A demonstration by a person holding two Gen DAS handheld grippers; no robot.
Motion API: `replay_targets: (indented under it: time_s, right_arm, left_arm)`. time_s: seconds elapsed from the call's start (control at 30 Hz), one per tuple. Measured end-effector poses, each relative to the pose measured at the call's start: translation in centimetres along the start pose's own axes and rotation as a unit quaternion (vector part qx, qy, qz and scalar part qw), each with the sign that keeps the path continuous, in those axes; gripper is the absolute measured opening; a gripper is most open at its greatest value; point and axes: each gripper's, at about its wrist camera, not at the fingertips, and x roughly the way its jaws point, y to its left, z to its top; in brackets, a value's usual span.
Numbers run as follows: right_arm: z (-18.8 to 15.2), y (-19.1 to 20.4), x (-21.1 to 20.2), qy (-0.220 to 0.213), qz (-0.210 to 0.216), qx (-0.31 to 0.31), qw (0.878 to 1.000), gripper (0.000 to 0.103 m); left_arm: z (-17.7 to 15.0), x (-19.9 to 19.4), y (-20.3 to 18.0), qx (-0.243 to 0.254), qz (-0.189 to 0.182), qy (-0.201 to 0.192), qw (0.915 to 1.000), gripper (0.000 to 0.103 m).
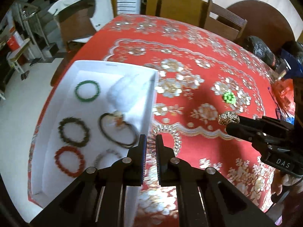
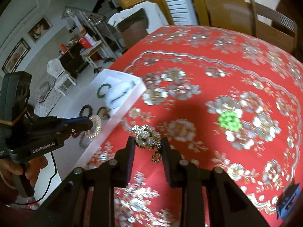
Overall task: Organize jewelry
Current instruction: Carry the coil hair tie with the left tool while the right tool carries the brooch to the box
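Note:
My left gripper (image 1: 150, 139) is shut on a clear spiral hair tie (image 1: 166, 134) and holds it at the right edge of the white box (image 1: 149, 98); it also shows in the right wrist view (image 2: 95, 126). My right gripper (image 2: 147, 141) is shut on a gold rhinestone flower piece (image 2: 148, 135), held above the red tablecloth; it shows at the tips in the left wrist view (image 1: 228, 118). In the box lie a green bracelet (image 1: 87, 90), a dark bead bracelet (image 1: 73, 129), a red bracelet (image 1: 69, 160), a pale bracelet (image 1: 107, 157) and a black hair band (image 1: 118, 130).
A bright green flower-shaped piece (image 1: 228, 97) lies on the red flowered tablecloth (image 1: 189, 56), also in the right wrist view (image 2: 229, 121). Wooden chairs (image 1: 223, 20) stand at the far side. Dark bags (image 1: 261, 49) sit at the table's right edge.

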Motion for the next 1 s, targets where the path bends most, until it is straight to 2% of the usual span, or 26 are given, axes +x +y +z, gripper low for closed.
replay_targets:
  time_s: [0.57, 0.87, 1.0]
  right_arm:
    - [1.9, 9.4, 5.3, 0.034, 0.046, -0.072, 0.996, 0.028]
    - [1.9, 13.0, 8.3, 0.063, 0.07, -0.093, 0.991, 0.028]
    - [1.7, 14.6, 10.3, 0.076, 0.068, -0.103, 0.989, 0.028]
  left_arm:
    - [-3.9, -1.7, 8.8, -0.071, 0.048, 0.001, 0.9964, 0.022]
    - [-6.2, -1.9, 14.0, -0.125, 0.074, 0.012, 0.9894, 0.022]
    - [-7.3, -1.5, 15.6, -0.148, 0.075, 0.024, 0.9859, 0.022]
